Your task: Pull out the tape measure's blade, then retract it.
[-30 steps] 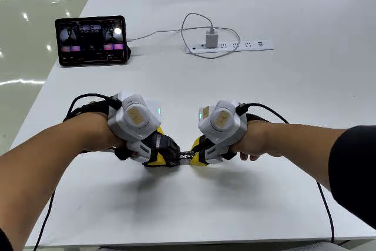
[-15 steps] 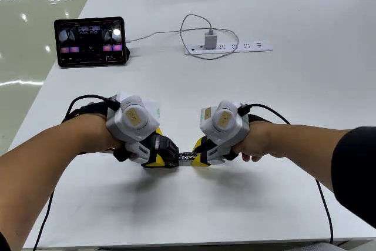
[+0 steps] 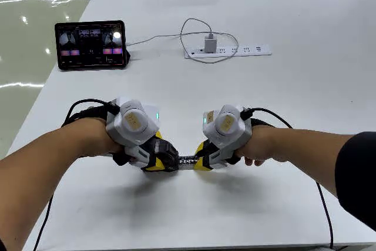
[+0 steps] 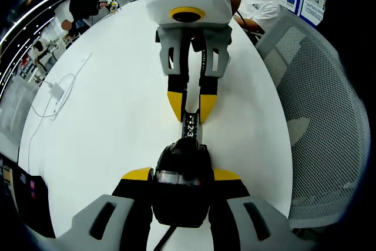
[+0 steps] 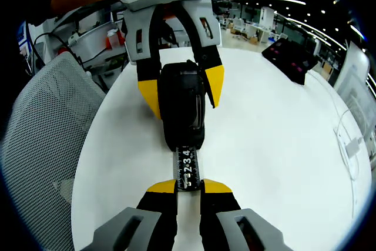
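Left gripper [image 4: 182, 174] clamps the tape measure [image 5: 182, 104] by its case, over the table [image 3: 282, 98]; right gripper [image 5: 188, 187] pinches the blade [image 5: 187, 167] tip; only a short stretch is out, so further pulling, then retraction, likely remain.

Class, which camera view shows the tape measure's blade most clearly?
The right gripper view: the blade lies face-up with readable numbers. The left gripper view shows a shorter stretch; the head view a tiny distant strip.
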